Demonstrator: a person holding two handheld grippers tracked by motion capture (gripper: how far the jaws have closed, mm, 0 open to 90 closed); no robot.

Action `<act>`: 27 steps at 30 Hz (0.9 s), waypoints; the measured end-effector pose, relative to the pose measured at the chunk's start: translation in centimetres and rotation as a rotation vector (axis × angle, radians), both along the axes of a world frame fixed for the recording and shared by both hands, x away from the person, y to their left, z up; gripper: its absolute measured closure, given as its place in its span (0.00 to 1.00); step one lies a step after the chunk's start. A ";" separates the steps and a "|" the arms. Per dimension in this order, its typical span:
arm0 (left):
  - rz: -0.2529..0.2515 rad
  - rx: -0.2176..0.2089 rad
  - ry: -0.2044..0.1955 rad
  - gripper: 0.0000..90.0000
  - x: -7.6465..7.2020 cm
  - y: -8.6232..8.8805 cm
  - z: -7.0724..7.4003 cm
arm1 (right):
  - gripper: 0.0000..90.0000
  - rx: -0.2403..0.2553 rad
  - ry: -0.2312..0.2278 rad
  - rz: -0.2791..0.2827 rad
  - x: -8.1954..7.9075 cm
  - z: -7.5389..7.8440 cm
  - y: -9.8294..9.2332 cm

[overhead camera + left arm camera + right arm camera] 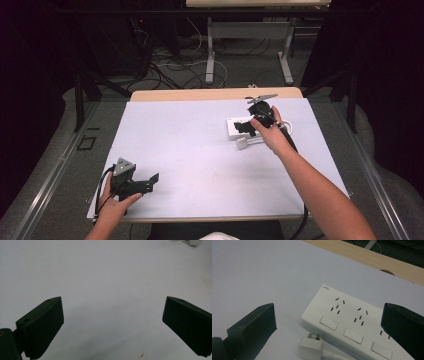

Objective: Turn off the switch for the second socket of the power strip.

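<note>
Dark curtains and tangled floor cables surround the table [200,150], whose pale sheet leaves a wooden strip [215,94] bare along its far edge. Taking the power strip [235,128] as landmark: it lies flat toward the far right of the sheet, white, with rocker switches along its near side. Its plug [310,346] lies just beside it on the sheet, prongs up toward the strip, cord [337,356] trailing off. The right hand-held gripper [246,129] hangs right over the strip, jaws wide apart and clamped on nothing; one jaw blocks the strip's far end in its own view. The left hand-held gripper [148,182] rests well apart from the strip, at the near left corner, jaws spread over bare sheet.
</note>
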State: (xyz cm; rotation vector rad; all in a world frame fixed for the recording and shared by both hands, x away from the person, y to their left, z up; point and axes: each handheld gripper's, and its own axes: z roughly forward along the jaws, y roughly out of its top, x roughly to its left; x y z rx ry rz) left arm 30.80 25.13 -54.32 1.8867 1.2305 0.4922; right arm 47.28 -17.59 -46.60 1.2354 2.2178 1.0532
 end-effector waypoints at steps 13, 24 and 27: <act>0.005 -0.002 -0.006 0.04 -0.1 0.0 0.0 | 0.00 0.040 -0.014 0.030 -2.5 1.0 -1.4; 0.005 -0.007 0.001 0.04 -0.1 0.1 0.1 | 0.00 0.061 -0.030 0.054 -5.3 1.4 -2.7; 0.005 -0.008 0.000 0.04 -0.1 0.1 0.1 | 0.00 0.062 -0.032 0.059 -6.1 1.4 -3.1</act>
